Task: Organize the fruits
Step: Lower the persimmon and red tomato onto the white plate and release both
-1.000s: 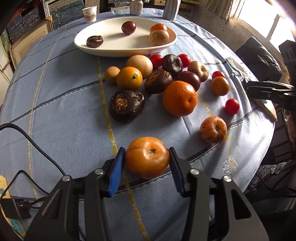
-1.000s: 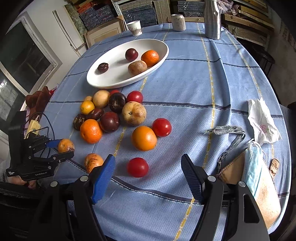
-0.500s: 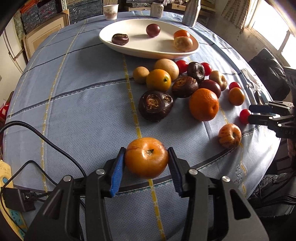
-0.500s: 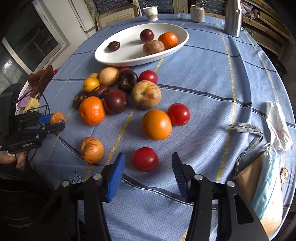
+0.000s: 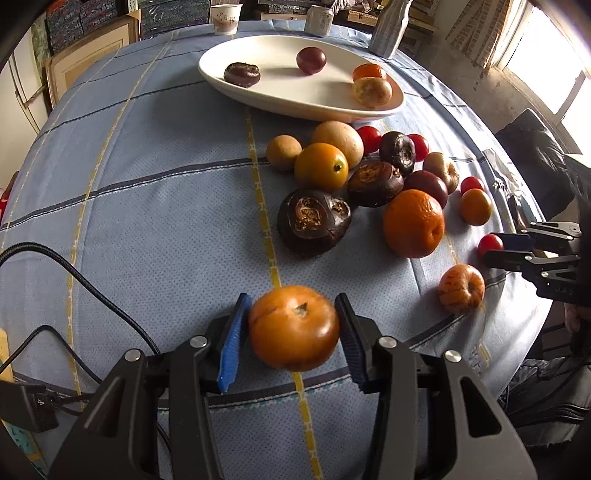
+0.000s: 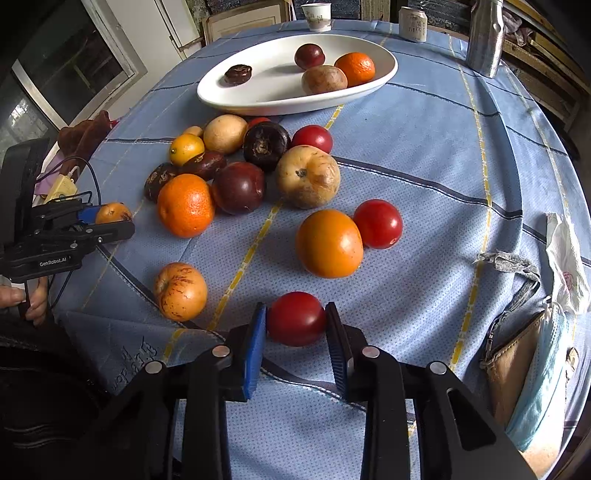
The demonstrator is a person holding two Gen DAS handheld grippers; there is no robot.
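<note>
Orange fruit [image 5: 293, 326]: round, smooth, glossy, with a small dark stem scar on top and a faint crease across the skin.
Left gripper [image 5: 291, 334]: clenched on the orange fruit; blue pad on one flank, dark pad on the other, fruit centred between the tips above the blue checked tablecloth [image 5: 147, 221].
Red tomato [image 6: 296, 318]: small, smooth, deep red, unmarked.
Right gripper [image 6: 295, 326]: jaws drawn in on the red tomato, both pads touching its sides; tomato sits at the very tips.
Loose fruit: a speckled orange fruit [image 6: 180, 291] lies just left of the right jaws; a larger orange fruit [image 6: 328, 243] and a red tomato touch each other just beyond them.
White dish [image 6: 258, 99]: far beyond both jaws, holding four fruits.
Writing: "GenRobot.AI" on the left gripper's body in the right wrist view; red characters on the paper cup [image 5: 225, 17], unreadable.
</note>
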